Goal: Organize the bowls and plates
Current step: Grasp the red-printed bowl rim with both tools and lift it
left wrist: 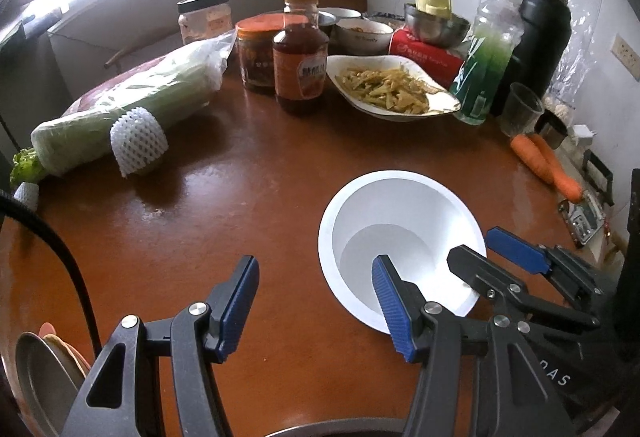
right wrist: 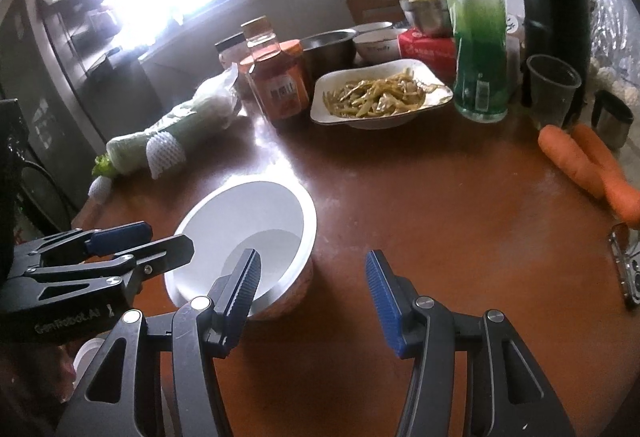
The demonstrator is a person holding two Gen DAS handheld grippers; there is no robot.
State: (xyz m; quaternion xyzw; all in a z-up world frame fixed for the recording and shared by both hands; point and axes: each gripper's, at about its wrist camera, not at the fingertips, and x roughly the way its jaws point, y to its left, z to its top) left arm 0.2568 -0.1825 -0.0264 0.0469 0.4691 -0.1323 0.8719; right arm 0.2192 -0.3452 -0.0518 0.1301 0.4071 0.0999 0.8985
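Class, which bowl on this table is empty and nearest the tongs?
The white bowl, alone on bare table; the other bowls sit far back among the bottles.

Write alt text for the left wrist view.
An empty white bowl sits on a brown table, flanked by the open left gripper and right gripper. Behind: wrapped cabbage, sauce bottle, plate of stir-fried vegetables, two carrots.

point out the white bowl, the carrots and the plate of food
white bowl (left wrist: 416, 205), left wrist view, far inner wall.
carrots (right wrist: 576, 161), right wrist view, middle of the nearer carrot.
plate of food (left wrist: 356, 99), left wrist view, bare near rim.
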